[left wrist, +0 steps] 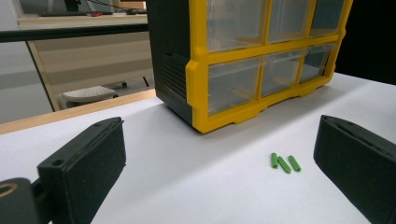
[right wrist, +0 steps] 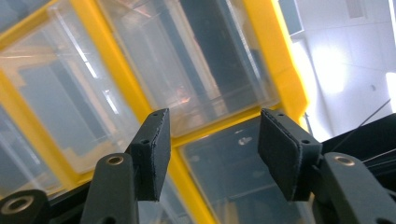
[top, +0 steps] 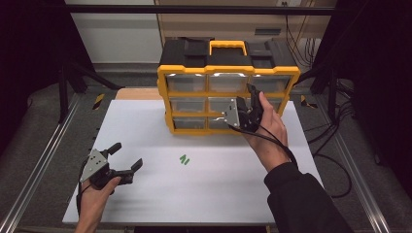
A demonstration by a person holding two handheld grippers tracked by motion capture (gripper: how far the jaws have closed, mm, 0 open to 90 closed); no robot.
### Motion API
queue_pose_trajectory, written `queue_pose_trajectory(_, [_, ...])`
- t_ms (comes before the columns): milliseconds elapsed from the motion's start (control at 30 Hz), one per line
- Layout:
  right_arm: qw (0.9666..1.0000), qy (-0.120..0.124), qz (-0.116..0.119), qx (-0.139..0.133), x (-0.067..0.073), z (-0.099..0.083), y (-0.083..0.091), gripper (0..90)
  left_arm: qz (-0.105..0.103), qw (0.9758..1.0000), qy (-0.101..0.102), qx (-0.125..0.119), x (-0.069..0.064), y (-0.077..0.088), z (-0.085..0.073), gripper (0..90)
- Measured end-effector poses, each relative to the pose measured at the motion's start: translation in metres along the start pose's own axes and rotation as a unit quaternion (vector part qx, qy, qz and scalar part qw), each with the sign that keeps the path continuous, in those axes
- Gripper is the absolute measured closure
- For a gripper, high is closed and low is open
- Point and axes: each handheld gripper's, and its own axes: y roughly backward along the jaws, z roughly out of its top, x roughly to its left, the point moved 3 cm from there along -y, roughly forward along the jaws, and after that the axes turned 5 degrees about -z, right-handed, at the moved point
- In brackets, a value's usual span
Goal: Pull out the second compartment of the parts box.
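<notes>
Jaws of my right gripper stand half spread with nothing between them, close before the clear drawers of the yellow organizer. It stands upright at twelve o'clock on the counter, long axis across, drawers facing me. Three green pegs lie at six o'clock from it. My left gripper is spread wide, empty.

In the high view, the right gripper and its hand cover the drawer cabinet's middle and lower drawers toward three o'clock. The green pieces are too small to count there. In the right gripper view, the cabinet's clear drawers look blurred, their contents unreadable.
</notes>
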Motion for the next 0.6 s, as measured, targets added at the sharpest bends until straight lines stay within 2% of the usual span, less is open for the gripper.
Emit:
queue_pose_trajectory(233, [0.9997, 0.019, -0.017, -0.004, -0.006, 0.009, -0.003, 50.2, -0.001, 1.0, -0.002, 0.003, 0.0, 0.0, -0.001, 2.1])
queue_pose_trajectory(433, [0.9982, 0.048, -0.035, -0.009, -0.007, 0.014, -0.006, 55.2, -0.003, 1.0, -0.003, 0.006, -0.001, 0.0, -0.001, 2.3])
queue_pose_trajectory(500, [0.9968, 0.069, -0.041, -0.009, -0.007, 0.016, -0.007, 57.4, -0.003, 1.0, -0.003, 0.006, -0.001, 0.0, -0.001, 2.3])
queue_pose_trajectory(600, [0.9953, 0.083, -0.05, -0.008, -0.008, 0.018, -0.008, 60.8, -0.003, 1.0, -0.003, 0.007, -0.001, -0.001, -0.001, 2.3])
